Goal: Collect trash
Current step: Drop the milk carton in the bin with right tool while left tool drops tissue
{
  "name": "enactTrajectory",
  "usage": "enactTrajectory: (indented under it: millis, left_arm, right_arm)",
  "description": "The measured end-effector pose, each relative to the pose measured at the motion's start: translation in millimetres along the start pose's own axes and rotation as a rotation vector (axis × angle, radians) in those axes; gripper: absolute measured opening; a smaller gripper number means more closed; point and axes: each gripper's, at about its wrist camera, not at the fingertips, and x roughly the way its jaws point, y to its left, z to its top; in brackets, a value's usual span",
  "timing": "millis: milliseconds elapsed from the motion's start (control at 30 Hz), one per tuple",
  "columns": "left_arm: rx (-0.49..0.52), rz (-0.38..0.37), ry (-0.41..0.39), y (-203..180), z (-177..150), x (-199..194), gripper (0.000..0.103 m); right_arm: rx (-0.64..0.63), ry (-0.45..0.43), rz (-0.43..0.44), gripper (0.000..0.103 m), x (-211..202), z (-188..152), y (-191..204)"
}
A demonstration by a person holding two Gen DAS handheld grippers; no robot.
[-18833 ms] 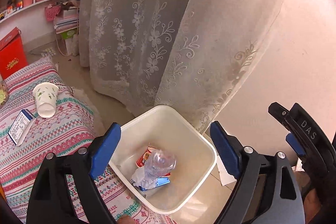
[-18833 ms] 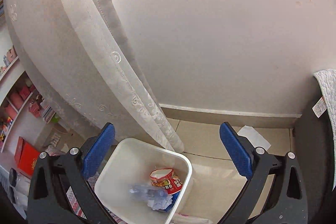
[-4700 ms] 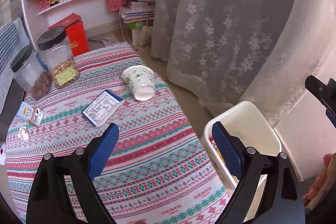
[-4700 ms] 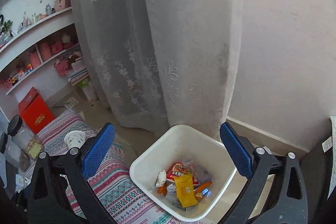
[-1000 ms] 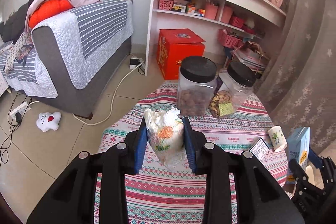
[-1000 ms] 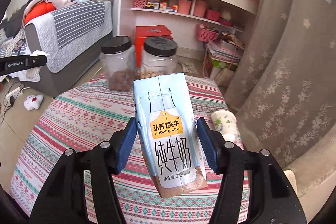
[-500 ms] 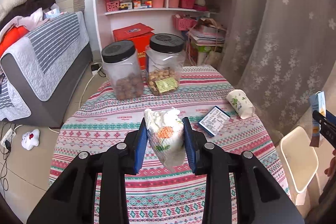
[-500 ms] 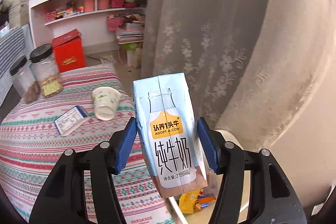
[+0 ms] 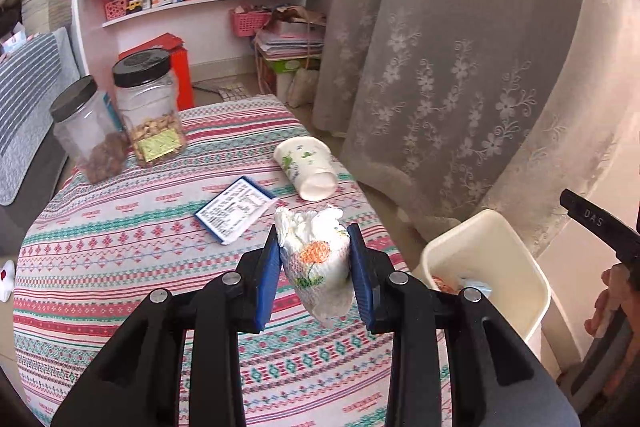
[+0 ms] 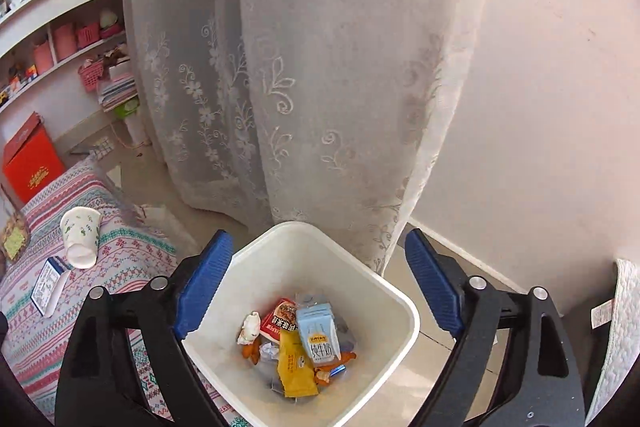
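**Carton in the bin, tissue next**

The right gripper (image 10: 316, 287) hangs over the white bin (image 10: 404, 303), its jaws opening with nothing between them. The milk carton (image 10: 318, 333) lies inside the bin on top of wrappers and other scraps, so that drop looks done.

The left gripper (image 9: 314, 267) pinches a crumpled flowered tissue (image 9: 316, 263) between its blue pads, above the near right part of the patterned tablecloth (image 9: 120, 267). In its view the bin (image 9: 520, 267) stands to the right, off the table's edge and below it, against the lace curtain (image 9: 440, 67).

The step in hand appears to be carrying the tissue to the bin. The next move calls for swinging the left gripper rightward until it is over the bin's mouth, then spreading the jaws; the right gripper should probably clear out first so the two do not crowd.

Still on the table: a tipped paper cup (image 9: 306, 167) at the far right edge, a small blue-edged packet (image 9: 234, 213) near it, and two black-lidded jars (image 9: 148, 107) at the far left, which look like food storage, not trash.
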Motion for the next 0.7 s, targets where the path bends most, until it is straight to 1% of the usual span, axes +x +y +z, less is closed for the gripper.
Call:
enactTrajectory:
  millis: [67, 167, 367, 467, 600, 667, 700]
  left_arm:
    - [0.025, -0.031, -0.001, -21, 4, 3, 0.033]
    - [0.057, -0.080, 0.000, -52, 9, 9, 0.033]
    - [0.105, -0.194, 0.045, -107, 13, 29, 0.033]
    - [0.124, -0.249, 0.094, -131, 9, 44, 0.034]
    - [0.119, -0.321, 0.210, -156, -3, 70, 0.036]
    - [0.132, -0.336, 0.255, -163, -11, 80, 0.041]
    - [0.140, -0.336, 0.269, -164, -15, 83, 0.046]
  right_arm:
    - [0.046, -0.008, -0.008, 0.091, -3, 5, -9]
    - [0.122, -0.016, -0.023, 0.092, -5, 11, -26]
    - [0.241, -0.023, -0.047, 0.094, -4, 18, -54]
    - [0.277, -0.028, -0.054, 0.094, -4, 20, -62]
    - [0.310, -0.039, -0.053, 0.094, -8, 21, -70]
    - [0.318, -0.038, -0.048, 0.095, -8, 21, -71]
    - [0.316, -0.036, -0.046, 0.095, -8, 21, -71]
